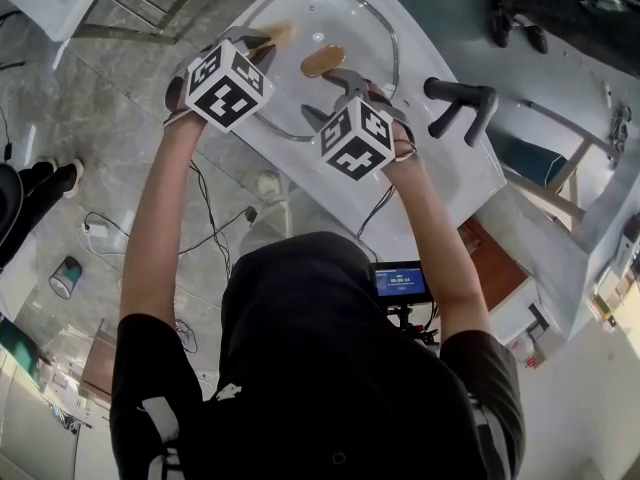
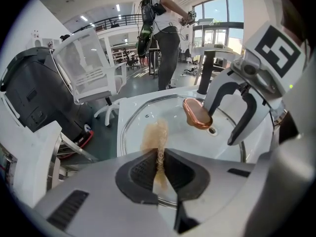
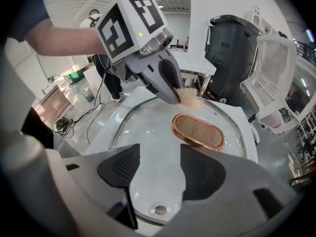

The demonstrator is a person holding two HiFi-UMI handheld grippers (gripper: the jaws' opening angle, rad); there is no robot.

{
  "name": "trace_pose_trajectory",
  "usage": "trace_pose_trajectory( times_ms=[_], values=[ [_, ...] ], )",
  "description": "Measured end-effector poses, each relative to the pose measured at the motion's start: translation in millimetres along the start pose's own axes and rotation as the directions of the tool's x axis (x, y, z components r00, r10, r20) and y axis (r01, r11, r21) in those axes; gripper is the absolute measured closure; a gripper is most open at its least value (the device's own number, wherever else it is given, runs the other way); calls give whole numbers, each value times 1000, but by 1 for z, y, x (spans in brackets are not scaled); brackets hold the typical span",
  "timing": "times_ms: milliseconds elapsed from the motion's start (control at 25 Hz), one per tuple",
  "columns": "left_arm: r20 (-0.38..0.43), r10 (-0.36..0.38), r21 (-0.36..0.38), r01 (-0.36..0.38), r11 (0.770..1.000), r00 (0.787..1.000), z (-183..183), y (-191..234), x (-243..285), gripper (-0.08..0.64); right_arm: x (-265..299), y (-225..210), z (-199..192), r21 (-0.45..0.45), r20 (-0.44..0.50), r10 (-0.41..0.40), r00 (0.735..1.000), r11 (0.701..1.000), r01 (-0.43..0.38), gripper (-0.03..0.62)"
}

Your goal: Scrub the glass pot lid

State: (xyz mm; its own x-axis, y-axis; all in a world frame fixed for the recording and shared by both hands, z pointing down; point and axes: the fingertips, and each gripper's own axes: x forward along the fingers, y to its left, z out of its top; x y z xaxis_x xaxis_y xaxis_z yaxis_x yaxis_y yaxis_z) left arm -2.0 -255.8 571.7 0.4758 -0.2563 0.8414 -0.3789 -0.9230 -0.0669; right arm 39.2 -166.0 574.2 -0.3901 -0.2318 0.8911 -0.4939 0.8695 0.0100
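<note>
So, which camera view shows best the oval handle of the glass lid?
The right gripper view: the whole handle lies unobstructed, copper rim and brown top clear, beyond the open right gripper. The left gripper view shows it obliquely, beside the right gripper's jaw. The head view shows it small, next to that gripper.

On white table (image 1: 445, 180): glass pot lid (image 1: 335, 20) lying flat, dome upward.

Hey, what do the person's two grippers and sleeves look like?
The left gripper and right gripper match: light grey plastic bodies, dark ribbed jaw pads, and a white cube printed with black square markers on each. The person wears a black short-sleeved top.
</note>
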Motion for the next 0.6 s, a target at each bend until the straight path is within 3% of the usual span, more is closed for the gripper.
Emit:
trace_pose_trajectory(
  times_ms=[600],
  values=[
    [15,-6,-32,7,999,1000,-15,-34,-13,540,-1,1,1,-1,1,2,1000,1000,-2,354]
  ],
)
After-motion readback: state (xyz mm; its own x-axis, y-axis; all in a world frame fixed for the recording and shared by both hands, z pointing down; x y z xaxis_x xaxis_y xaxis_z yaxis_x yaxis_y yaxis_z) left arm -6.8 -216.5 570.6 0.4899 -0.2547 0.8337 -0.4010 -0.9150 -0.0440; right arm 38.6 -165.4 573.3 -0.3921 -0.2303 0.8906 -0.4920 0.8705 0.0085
